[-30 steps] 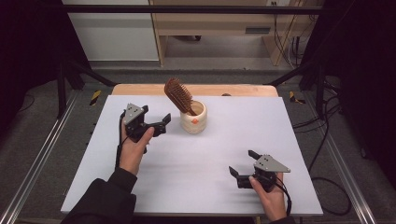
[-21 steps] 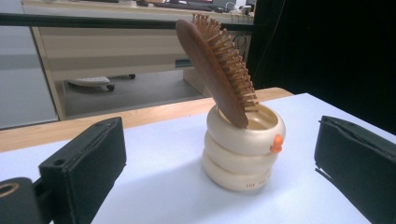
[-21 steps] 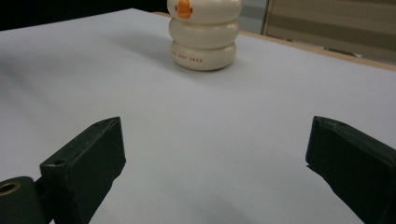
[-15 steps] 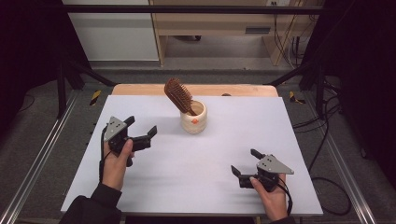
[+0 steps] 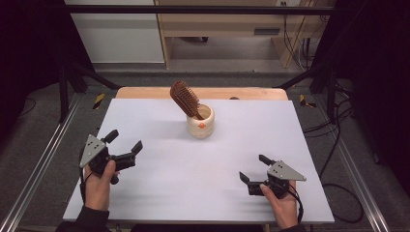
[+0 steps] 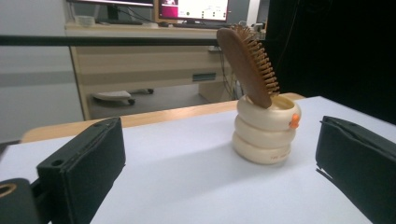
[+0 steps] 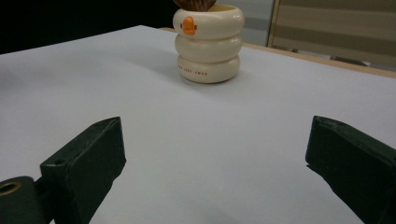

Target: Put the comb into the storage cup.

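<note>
clearly the wooden hairbrush (image 5: 184, 98) stands handle-down in the cream ringed cup (image 5: 200, 122), its bristled head leaning out over the rim so the cup's wall props it; the cup sits toward the far middle of the white worktop (image 5: 203, 188). both hands rest well back from the cup, near the worktop's front edge. the left tongs (image 5: 124, 146), to the cup's near left, point at it with jaws wide apart and empty. the right tongs (image 5: 253, 168), to the cup's near right, likewise gape with nothing between them. judging by that, the brush looks parked and released.
</note>
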Motion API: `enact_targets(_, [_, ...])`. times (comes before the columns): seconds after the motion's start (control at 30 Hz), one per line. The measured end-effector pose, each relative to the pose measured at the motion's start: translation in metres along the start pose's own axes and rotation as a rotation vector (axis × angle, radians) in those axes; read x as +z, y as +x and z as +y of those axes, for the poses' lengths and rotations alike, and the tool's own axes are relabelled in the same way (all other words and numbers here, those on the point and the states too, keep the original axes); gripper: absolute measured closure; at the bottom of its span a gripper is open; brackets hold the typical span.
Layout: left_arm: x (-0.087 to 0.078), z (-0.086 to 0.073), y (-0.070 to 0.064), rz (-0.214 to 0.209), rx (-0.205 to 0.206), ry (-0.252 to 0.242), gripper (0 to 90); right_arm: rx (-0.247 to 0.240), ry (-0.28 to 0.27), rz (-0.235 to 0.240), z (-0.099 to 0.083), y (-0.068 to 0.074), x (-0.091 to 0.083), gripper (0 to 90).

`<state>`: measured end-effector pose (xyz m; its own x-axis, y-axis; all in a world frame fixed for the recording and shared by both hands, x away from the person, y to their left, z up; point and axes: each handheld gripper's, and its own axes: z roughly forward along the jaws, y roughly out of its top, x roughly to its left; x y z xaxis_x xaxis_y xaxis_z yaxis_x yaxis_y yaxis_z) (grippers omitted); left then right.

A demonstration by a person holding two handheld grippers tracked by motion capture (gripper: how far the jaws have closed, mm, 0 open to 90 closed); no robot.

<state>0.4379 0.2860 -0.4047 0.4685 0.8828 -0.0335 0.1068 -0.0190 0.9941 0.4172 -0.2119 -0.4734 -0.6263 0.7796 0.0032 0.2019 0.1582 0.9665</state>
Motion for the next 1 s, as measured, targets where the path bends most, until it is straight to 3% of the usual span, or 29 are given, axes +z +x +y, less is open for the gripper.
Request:
enact_targets(0.1, [-0.012, -0.005, 0.003, 0.009, 0.017, -0.004, 1.4, -0.003, -0.010, -0.006, 0.002, -0.001, -0.002, 5.2])
enact_targets(0.37, [-0.035, -0.022, 0.008, -0.001, -0.028, -0.039, 1.3, -0.002, -0.012, -0.014, 0.002, -0.004, -0.006, 5.7])
enact_targets(0.53, [-0.045, -0.035, 0.005, 0.026, -0.017, -0.061, 1.4, 0.002, -0.017, -0.017, 0.003, -0.007, -0.008, 6.9])
enact_targets(0.8, [-0.048, -0.050, 0.004, -0.001, 0.010, -0.023, 1.3, 0.001, -0.028, -0.026, 0.007, -0.012, -0.015, 6.9])
enact_targets(1.0, [-0.050, -0.056, 0.005, -0.024, -0.012, -0.013, 1.7, -0.003, -0.032, -0.053, 0.006, -0.018, -0.020, 7.3])
